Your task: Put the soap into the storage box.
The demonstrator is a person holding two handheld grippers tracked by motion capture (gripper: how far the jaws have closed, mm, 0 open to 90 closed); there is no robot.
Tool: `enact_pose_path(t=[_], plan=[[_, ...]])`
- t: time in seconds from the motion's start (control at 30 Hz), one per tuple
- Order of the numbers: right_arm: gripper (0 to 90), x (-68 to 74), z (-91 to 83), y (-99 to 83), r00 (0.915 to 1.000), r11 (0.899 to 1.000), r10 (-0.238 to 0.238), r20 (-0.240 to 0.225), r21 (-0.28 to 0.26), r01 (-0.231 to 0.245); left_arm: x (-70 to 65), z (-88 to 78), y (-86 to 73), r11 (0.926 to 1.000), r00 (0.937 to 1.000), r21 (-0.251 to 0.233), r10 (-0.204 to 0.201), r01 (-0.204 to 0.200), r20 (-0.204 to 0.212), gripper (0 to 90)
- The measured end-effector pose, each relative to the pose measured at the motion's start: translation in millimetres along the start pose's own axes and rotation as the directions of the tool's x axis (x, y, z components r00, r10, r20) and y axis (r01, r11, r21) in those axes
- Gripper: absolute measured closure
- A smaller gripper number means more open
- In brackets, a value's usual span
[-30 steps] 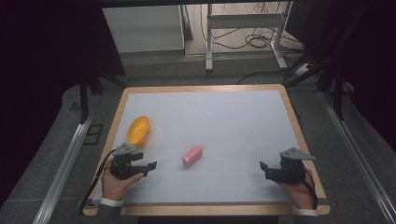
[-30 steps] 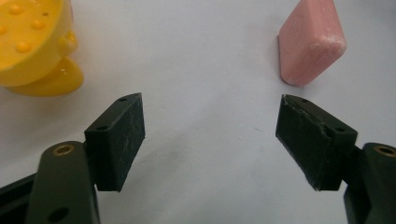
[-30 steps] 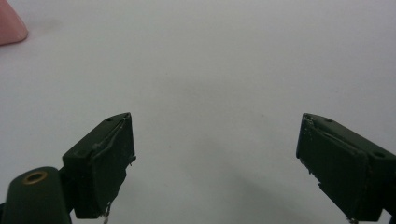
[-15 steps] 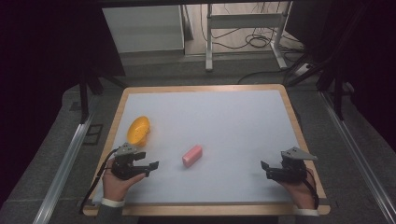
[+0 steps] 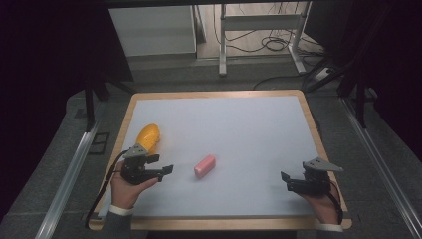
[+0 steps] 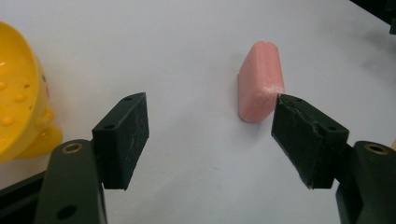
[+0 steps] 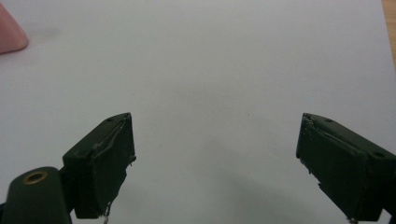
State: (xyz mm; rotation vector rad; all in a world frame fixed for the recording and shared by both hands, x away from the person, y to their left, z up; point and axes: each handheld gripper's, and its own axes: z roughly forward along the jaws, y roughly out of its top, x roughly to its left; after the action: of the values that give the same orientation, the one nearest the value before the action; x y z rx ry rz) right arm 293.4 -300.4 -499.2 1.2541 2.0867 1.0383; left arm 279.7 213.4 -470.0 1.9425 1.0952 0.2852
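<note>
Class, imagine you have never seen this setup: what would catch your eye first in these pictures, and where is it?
The bright yellow bowl-like toy stands out first, near the left edge of the white table, just beyond the left gripper. Next comes the pink block, lying alone nearer the middle, ahead of that gripper's open jaws. The right gripper waits open at the near right corner, nothing between its jaws.

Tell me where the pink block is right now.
In the high view the pink block lies on the white mat, left of centre, just right of the left gripper and below-right of the yellow object.
</note>
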Motion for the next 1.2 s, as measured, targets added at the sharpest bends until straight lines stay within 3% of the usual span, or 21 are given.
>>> enact_pose_path(t=[0.2, 0.53, 0.7, 0.97, 1.2], plan=[[11.2, 0.2, 0.9, -0.4, 0.9999, 1.000, 0.014, 0.002, 0.016, -0.014, -5.0, 1.2, 7.2, 1.0000, 0.9999, 0.009, 0.003, -0.003, 0.010, 29.0], [11.2, 0.3, 1.1, -0.4, 0.9999, 1.000, 0.012, 0.004, 0.016, -0.012, -17.4, 8.2, 22.6, 0.9982, 0.9987, 0.036, 0.048, -0.048, 0.018, 29.6], [11.2, -0.7, 0.6, -0.9, 0.9999, 1.000, 0.010, 0.008, 0.014, -0.010, -22.7, 11.8, 32.9, 0.9945, 0.9964, 0.063, 0.083, -0.084, 0.017, 29.4], [11.2, -2.0, -1.4, -0.9, 0.9998, 1.000, 0.015, 0.012, 0.010, -0.015, -27.9, 21.0, 39.2, 0.9908, 0.9955, 0.099, 0.090, -0.093, 0.028, 28.9], [11.2, -0.8, -2.0, -0.5, 0.9998, 1.000, 0.006, 0.020, -0.007, -0.006, -35.8, 35.4, 43.6, 0.9809, 0.9923, 0.151, 0.124, -0.123, 0.005, 27.9]])
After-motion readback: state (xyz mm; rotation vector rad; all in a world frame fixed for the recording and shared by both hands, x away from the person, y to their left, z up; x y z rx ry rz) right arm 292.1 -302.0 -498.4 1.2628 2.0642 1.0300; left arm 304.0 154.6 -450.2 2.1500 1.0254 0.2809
